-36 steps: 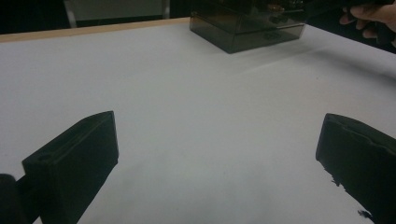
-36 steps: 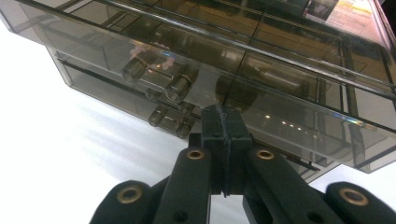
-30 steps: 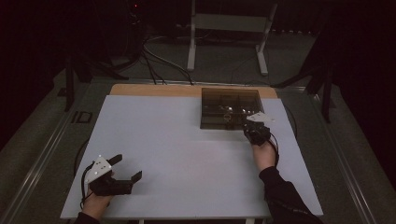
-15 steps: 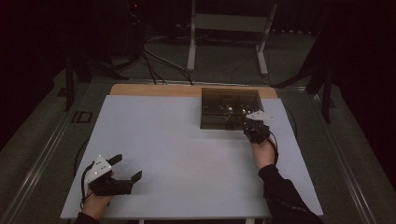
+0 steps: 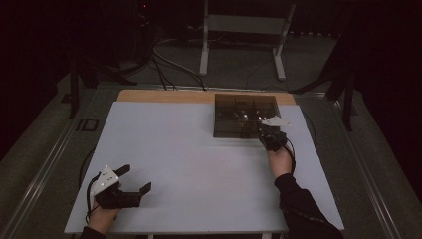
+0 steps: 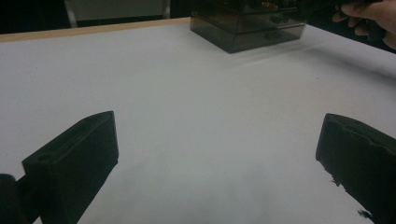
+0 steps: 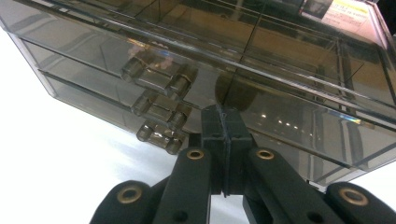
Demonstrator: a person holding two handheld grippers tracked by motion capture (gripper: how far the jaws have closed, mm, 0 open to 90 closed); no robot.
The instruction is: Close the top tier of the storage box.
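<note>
A smoky see-through drawer box (image 5: 244,114) stands at the back right of the white table (image 5: 189,149). My right gripper (image 5: 267,132) is at its front face, jaws shut with nothing between them. In the right gripper view the closed tips (image 7: 223,119) sit just right of three stacked drawer handles (image 7: 161,109) on the box (image 7: 261,51); I cannot tell whether they touch the front. My left gripper (image 5: 135,179) rests near the table's front left corner, open. In the left gripper view the left gripper (image 6: 217,154) spans bare table, with the box (image 6: 247,28) far off.
A wooden strip (image 5: 164,96) runs along the table's far edge. Beyond it stand a metal stand (image 5: 244,30) and loose cables (image 5: 164,64) on the floor. The person's other hand (image 6: 369,11) is beside the box in the left gripper view.
</note>
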